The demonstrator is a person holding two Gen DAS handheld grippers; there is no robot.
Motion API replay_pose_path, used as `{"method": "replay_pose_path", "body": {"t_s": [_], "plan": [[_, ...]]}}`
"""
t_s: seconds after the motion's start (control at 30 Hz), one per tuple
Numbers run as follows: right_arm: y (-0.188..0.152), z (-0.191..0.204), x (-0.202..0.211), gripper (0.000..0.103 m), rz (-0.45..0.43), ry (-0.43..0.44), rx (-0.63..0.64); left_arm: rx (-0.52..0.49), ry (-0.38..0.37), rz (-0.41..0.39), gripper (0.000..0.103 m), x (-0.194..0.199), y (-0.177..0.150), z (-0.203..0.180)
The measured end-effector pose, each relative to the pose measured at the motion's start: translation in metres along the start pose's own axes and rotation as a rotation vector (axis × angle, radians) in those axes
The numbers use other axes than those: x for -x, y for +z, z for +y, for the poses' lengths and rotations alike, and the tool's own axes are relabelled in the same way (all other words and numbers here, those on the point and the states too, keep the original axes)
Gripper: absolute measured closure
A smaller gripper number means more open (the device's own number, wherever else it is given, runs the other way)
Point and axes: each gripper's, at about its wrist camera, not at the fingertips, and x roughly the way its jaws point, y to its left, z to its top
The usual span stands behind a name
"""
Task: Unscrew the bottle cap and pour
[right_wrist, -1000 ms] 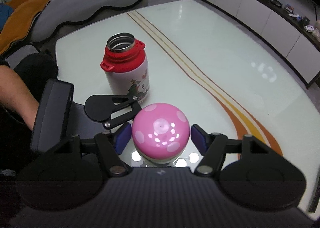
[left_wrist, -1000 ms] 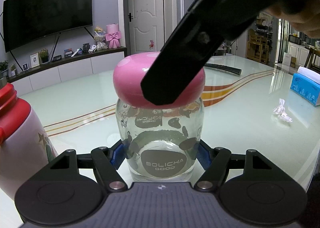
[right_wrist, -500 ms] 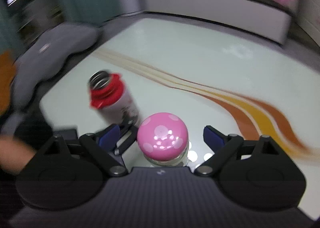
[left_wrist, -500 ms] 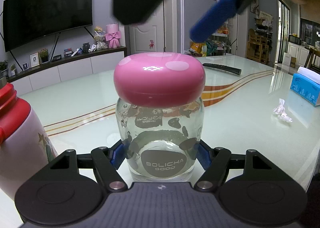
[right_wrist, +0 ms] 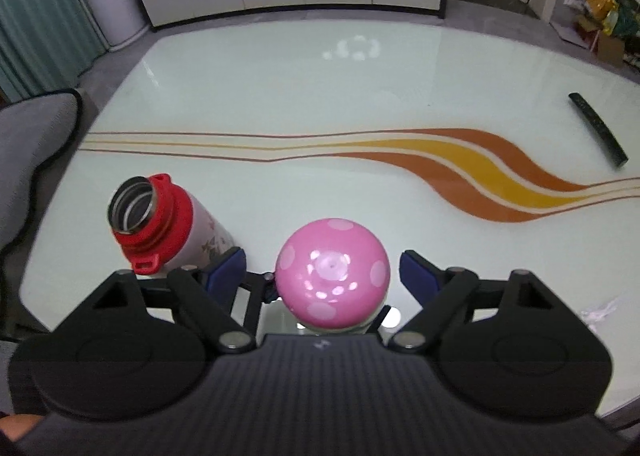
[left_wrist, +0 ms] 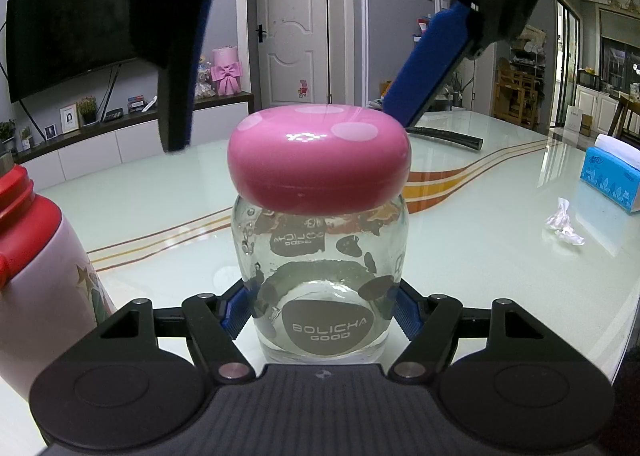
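left gripper [left_wrist: 322, 310] pinches bottle [left_wrist: 320, 284] low on its glass, upright on table [right_wrist: 360, 96] | right gripper [right_wrist: 322, 268] spread wide above cap [right_wrist: 333, 271], pads clear of it | flask [right_wrist: 160, 224] open, just left | risk: off-centre closing slips on domed cap, or twisting turns the glass in the low grip

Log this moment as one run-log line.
left hand-held gripper: shut on glass bottle | right hand-held gripper: open above pink cap | cap on | red flask open
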Motion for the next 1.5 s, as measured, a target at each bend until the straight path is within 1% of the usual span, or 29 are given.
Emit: {"method": "replay_pose_path", "body": {"t_s": [0.17, 0.2, 0.43, 0.63, 0.7, 0.83, 0.97, 1.1, 1.13, 1.2, 1.27, 1.4, 1.5], "plan": [[-0.002, 0.006, -0.006, 0.036, 0.000, -0.027, 0.032, 0.002, -0.002, 0.001, 0.030, 0.001, -0.001, 0.000], [-0.002, 0.006, -0.006, 0.037, -0.001, -0.031, 0.037, 0.002, -0.002, 0.001, 0.030, 0.001, -0.001, 0.000], [-0.008, 0.003, -0.008, 0.038, -0.010, -0.023, 0.104, -0.001, 0.000, -0.001, 0.030, 0.002, -0.002, -0.001], [-0.008, 0.005, -0.008, 0.038, -0.011, 0.003, 0.199, 0.000, -0.001, -0.001, 0.030, 0.004, -0.002, -0.001], [-0.008, 0.003, -0.009, 0.038, -0.007, 0.028, 0.252, 0.001, -0.001, -0.001, 0.030, 0.004, -0.002, -0.002], [-0.008, -0.002, -0.008, 0.038, -0.008, 0.083, 0.313, 0.002, -0.001, -0.001, 0.030, 0.005, -0.003, -0.001], [-0.008, -0.011, -0.008, 0.038, -0.019, 0.162, 0.390, 0.003, -0.001, -0.001, 0.030, 0.005, -0.003, 0.000], [-0.012, -0.017, -0.007, 0.038, -0.056, 0.234, 0.511, 0.003, -0.001, -0.001, 0.030, 0.005, -0.005, 0.002], [-0.012, -0.017, -0.007, 0.038, -0.062, 0.244, 0.529, 0.003, -0.001, -0.002, 0.030, 0.005, -0.005, 0.002], [-0.012, -0.024, -0.007, 0.038, -0.081, 0.297, 0.580, 0.003, -0.001, -0.002, 0.030, 0.005, -0.005, 0.003], [-0.010, -0.031, -0.008, 0.038, -0.086, 0.341, 0.603, 0.002, -0.001, -0.002, 0.030, 0.005, -0.005, 0.003], [-0.007, -0.034, -0.009, 0.038, -0.087, 0.379, 0.661, 0.001, -0.001, -0.002, 0.030, 0.005, -0.006, 0.003], [-0.006, -0.035, -0.009, 0.036, -0.088, 0.394, 0.673, 0.002, -0.001, -0.001, 0.030, 0.005, -0.006, 0.004]]}}
